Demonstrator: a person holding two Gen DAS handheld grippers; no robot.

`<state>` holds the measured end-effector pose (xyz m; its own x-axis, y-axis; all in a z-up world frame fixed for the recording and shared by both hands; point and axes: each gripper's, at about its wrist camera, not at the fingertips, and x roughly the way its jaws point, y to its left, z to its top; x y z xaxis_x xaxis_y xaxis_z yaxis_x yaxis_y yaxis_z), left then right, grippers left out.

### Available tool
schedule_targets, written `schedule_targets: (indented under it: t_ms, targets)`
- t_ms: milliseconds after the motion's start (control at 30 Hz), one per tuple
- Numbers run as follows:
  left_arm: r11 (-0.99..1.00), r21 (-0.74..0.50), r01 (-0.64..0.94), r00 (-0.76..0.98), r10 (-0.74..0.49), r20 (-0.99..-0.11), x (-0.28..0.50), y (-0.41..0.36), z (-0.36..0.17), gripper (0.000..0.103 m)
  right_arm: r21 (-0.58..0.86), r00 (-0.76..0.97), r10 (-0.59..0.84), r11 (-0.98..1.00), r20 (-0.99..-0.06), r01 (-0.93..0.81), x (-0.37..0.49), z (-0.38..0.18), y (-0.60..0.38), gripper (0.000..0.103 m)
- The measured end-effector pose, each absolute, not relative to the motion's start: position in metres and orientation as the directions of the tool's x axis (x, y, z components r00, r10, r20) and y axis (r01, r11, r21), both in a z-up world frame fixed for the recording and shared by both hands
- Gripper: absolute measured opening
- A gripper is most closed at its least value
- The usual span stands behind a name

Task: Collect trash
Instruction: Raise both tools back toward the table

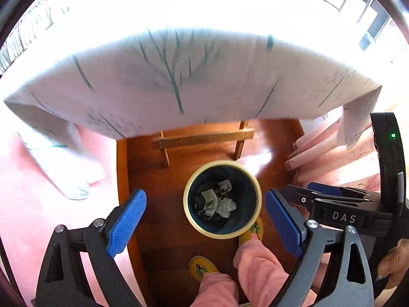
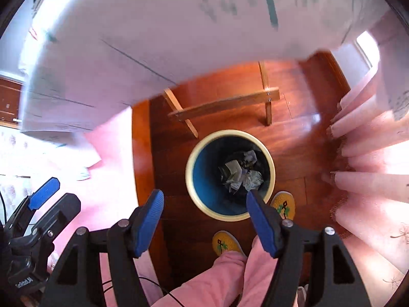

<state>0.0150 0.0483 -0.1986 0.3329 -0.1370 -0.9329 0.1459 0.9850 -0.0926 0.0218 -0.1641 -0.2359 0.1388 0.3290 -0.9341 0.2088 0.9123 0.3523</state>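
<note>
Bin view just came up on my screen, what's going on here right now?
A person in pink trousers and yellow slippers stands over a round bin on the wooden floor, holding a claw in each hand. Both the left claw and the right claw are open and empty, hanging above the bin. Crumpled paper lies at the bottom of the bin. A table with a white cloth stands just beyond.

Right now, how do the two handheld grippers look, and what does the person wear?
The left gripper has grey metal arms with silver bolts and ribbed blue pads. The right gripper has black arms and the same blue pads; its body reads "DAS" and shows a green light. A thin black cable trails below. The person wears pink trousers and yellow slippers.
</note>
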Motion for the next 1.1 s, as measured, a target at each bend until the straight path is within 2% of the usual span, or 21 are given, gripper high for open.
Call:
schedule_targets:
  t_ms: [367,600,833,1100]
  targets:
    - [0.991,-0.081,0.111,0.517,-0.127,-0.847,0.023,0.059,-0.032,0.093,0.378,0.335,0.358,0.926,-0.872,-0.006,0.054,-0.06,-0.158,0.068]
    - [0.998,-0.063,0.02,0.624,-0.061,-0.779,0.051,0.069,0.042,0.093,0.361,0.433,0.379,0.924,-0.818,-0.127,0.099,0.008,-0.16,0.068]
    - [0.99,-0.047,-0.13,0.671,0.053,-0.74,0.088,0.079,0.077,0.093,0.301,0.469,0.374,0.926,-0.8,-0.226,0.164,0.045,-0.159,0.068]
    - [0.961,-0.071,-0.268,0.605,0.111,-0.789,0.133,0.1,0.064,0.093,0.244,0.453,0.336,0.937,-0.825,-0.25,0.238,0.039,-0.167,0.068]
